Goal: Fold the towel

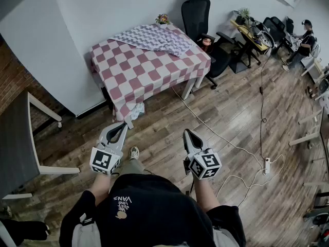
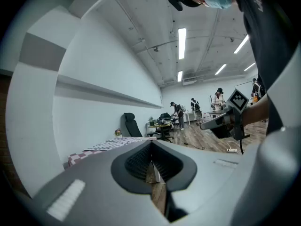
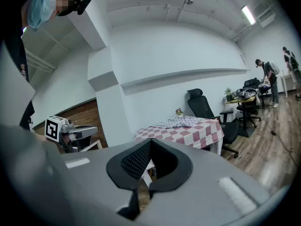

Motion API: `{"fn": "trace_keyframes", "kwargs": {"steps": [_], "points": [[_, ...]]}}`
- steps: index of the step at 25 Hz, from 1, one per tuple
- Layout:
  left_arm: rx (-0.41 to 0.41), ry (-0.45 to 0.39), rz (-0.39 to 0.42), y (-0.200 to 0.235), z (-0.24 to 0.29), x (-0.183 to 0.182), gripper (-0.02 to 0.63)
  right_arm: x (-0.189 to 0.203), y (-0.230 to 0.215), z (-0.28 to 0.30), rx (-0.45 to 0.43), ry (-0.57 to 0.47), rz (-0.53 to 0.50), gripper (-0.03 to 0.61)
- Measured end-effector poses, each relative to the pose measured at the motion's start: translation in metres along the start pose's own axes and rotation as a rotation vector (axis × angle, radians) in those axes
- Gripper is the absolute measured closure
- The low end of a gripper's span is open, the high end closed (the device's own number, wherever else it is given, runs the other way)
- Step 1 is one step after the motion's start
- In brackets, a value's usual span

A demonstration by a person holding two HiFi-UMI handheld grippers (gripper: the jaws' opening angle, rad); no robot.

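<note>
A plank wood floor point(image 1: 236, 122) and a white wall point(image 1: 103, 14) frame a room where a person stands well back from a worktop point(image 1: 139, 71) draped in a red-and-white checked cloth. A black high-backed office chair point(image 1: 199, 9) stands just beyond the worktop's far corner, by the wall. The towel point(image 1: 151, 37), in a small grey-and-white check, lies loosely spread and rumpled along the far edge of the worktop, next to the wall, one end drooping over the corner nearest the chair. The person holds the left tool point(image 1: 123, 123) and the right tool point(image 1: 186, 131) side by side out in front, above the floor and well apart from the worktop, both aimed roughly towards it. Each tool has its jaws pressed together with nothing between them. A white cable point(image 1: 205, 125) trails across the floor from under the worktop to a power strip point(image 1: 266, 164) off to the right. A small bunch of flowers point(image 1: 163, 19) stands at the worktop's far edge, just beside the towel.
</note>
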State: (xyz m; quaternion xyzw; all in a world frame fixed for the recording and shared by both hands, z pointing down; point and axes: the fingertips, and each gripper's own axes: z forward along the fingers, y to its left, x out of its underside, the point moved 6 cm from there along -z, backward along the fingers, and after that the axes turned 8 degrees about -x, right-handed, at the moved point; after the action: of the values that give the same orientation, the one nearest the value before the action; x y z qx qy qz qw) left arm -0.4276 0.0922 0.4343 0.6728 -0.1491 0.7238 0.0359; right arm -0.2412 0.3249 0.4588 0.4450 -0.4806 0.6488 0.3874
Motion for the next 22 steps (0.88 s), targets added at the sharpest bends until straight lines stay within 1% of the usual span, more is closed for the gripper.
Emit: {"fn": "trace_keyframes", "kwargs": {"steps": [3,5,9,10,11,12,13,18,22], "points": [[0.006,0.001,-0.016,0.002,-0.001,0.008,0.612,0.002,0.0,0.002,0.002,-0.013,0.011,0.574],[0.013,0.003,-0.048,0.006,0.002,0.011,0.611,0.001,-0.002,0.005,0.0,-0.029,0.025,0.574],[0.044,0.008,-0.092,0.013,0.022,0.017,0.6,-0.005,-0.016,0.019,0.032,-0.051,0.04,0.574],[0.05,0.006,-0.099,0.016,0.03,0.019,0.551,-0.007,-0.021,0.025,0.035,-0.06,0.044,0.574],[0.054,0.005,-0.105,0.019,0.04,0.021,0.462,-0.01,-0.026,0.033,0.034,-0.069,0.047,0.531],[0.059,0.006,-0.109,0.022,0.051,0.024,0.426,-0.014,-0.031,0.042,0.033,-0.074,0.049,0.477],[0.065,0.008,-0.111,0.026,0.063,0.026,0.426,-0.017,-0.036,0.052,0.031,-0.075,0.046,0.457],[0.095,0.017,-0.121,0.057,0.13,0.031,0.42,-0.036,-0.067,0.109,0.048,-0.043,0.039,0.454],[0.12,0.028,-0.107,0.084,0.187,0.029,0.414,-0.058,-0.096,0.155,0.067,-0.034,0.042,0.451]]}}
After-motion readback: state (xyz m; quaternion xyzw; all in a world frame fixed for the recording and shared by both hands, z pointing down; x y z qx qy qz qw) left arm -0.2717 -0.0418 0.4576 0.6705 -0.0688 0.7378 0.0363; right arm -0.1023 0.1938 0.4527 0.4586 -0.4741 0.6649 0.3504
